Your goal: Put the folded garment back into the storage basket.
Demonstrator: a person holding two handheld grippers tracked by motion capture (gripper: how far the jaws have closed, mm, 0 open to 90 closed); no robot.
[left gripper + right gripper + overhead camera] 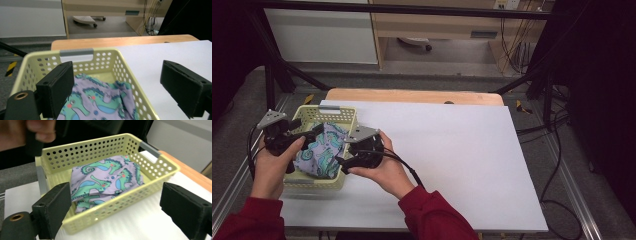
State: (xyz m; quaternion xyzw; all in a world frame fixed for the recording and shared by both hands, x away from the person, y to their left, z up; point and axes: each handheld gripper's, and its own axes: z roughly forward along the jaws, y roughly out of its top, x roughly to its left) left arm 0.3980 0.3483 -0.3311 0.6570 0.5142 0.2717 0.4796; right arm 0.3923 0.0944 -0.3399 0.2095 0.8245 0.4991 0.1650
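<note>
— Broadly, what do we see, going from the largest thing down?

— We begin with the white table top (452,160), which spreads ahead of both tools and far off to the side of the right gripper (343,161). Next comes the pale yellow perforated basket (343,120), resting on the table's left part. We find it directly ahead of the left gripper (314,131), whose jaws frame its near end in the left gripper view, with the grey handle strip (76,52) on the far wall just beyond them.

— And inside the basket?

— We note a folded lilac cloth (105,180) printed with green seahorses, lying on the basket floor. In the right gripper view it sits just beyond the jaws, behind the near basket wall (120,203); in the left gripper view it lies below and between the jaws, close to the left one.

— How do the tools stand?

— We read both pairs of jaws as spread wide apart, with nothing clamped; neither pair touches the cloth. In the high view the two grippers flank the cloth, one over each long side of the basket, each held in a hand with a red sleeve (437,215) behind it.

— Smallest item?

— We mark the grey three-cornered plate (272,119) atop the left gripper.
</note>
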